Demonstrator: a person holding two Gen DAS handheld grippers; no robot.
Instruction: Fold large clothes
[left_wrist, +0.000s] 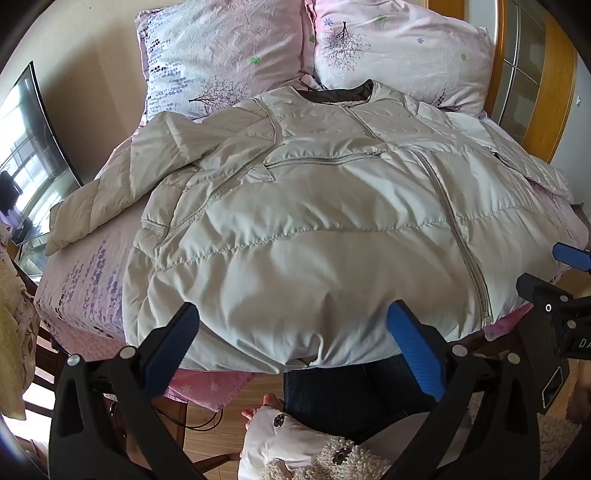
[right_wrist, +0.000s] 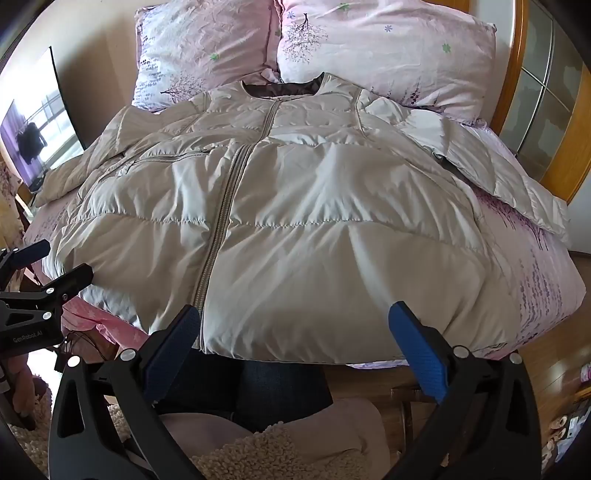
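A large pale beige quilted down jacket (left_wrist: 314, 221) lies flat, front up and zipped, on a bed (left_wrist: 77, 291) with a pink floral sheet; it also shows in the right wrist view (right_wrist: 295, 221). Its collar points to the pillows, its hem hangs over the near bed edge. One sleeve (left_wrist: 110, 184) spreads left, the other sleeve (right_wrist: 498, 177) spreads right. My left gripper (left_wrist: 291, 343) is open, just over the hem, holding nothing. My right gripper (right_wrist: 293, 339) is open at the hem near the zipper (right_wrist: 218, 225), holding nothing.
Two pink floral pillows (left_wrist: 221, 55) (right_wrist: 388, 48) lean at the head of the bed against a wooden headboard (right_wrist: 543, 96). A dark screen (left_wrist: 33, 147) stands at the left. The person's dark trousers (left_wrist: 351, 398) and a wooden floor (left_wrist: 221, 424) are below the bed edge.
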